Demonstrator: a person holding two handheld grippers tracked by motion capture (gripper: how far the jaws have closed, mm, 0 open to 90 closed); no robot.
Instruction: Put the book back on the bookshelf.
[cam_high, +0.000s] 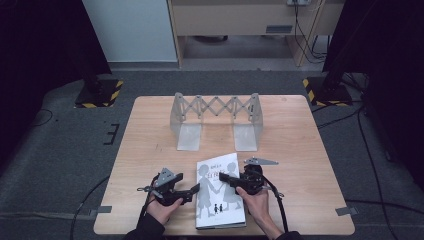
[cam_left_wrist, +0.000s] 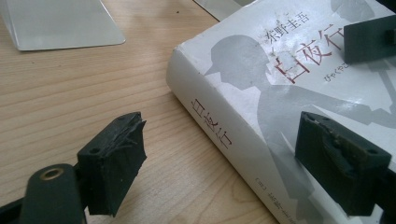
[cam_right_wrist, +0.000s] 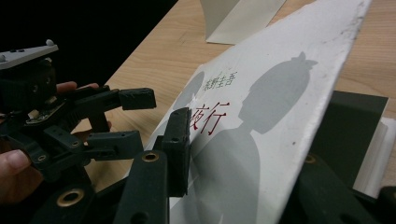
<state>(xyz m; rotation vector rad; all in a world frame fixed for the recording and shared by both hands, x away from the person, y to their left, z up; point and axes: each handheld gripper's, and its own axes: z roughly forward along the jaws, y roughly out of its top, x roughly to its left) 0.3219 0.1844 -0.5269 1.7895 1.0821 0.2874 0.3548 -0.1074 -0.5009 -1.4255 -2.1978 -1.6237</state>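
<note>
Book: a white paperback book (cam_high: 220, 192) with grey silhouette figures and red characters on its cover lies flat near the table's front edge, between the two tongs; its spine (cam_left_wrist: 212, 123) faces the left tongs.

Front cover: in the right gripper view the front cover (cam_right_wrist: 261, 121) is lifted off the pages along its open edge, a dark endpaper (cam_right_wrist: 357, 126) showing beneath it, just past the right tongs.

Right tongs: the right gripper (cam_high: 235, 181) sits at the book's right side, reaching in over the cover. One pad lies on top of the cover and the other is under it, so the jaws stand narrow and pinch the front cover.

Left tongs: the left gripper (cam_high: 192, 192) rests at the book's left edge, jaws fairly wide, holding nothing. In its own view one pad (cam_left_wrist: 114, 161) is over bare wood short of the spine and the other hovers above the cover; I cannot tell whether that one touches.

Hands: the left hand (cam_high: 162, 207) and right hand (cam_high: 257, 202) come in from the near edge, each behind its tongs.

Table: the wooden table (cam_high: 300, 150) is bare around both tongs.

Rack: a grey expanding rack (cam_high: 216, 120) with a scissor lattice stands well beyond both tongs, toward the far edge.
</note>
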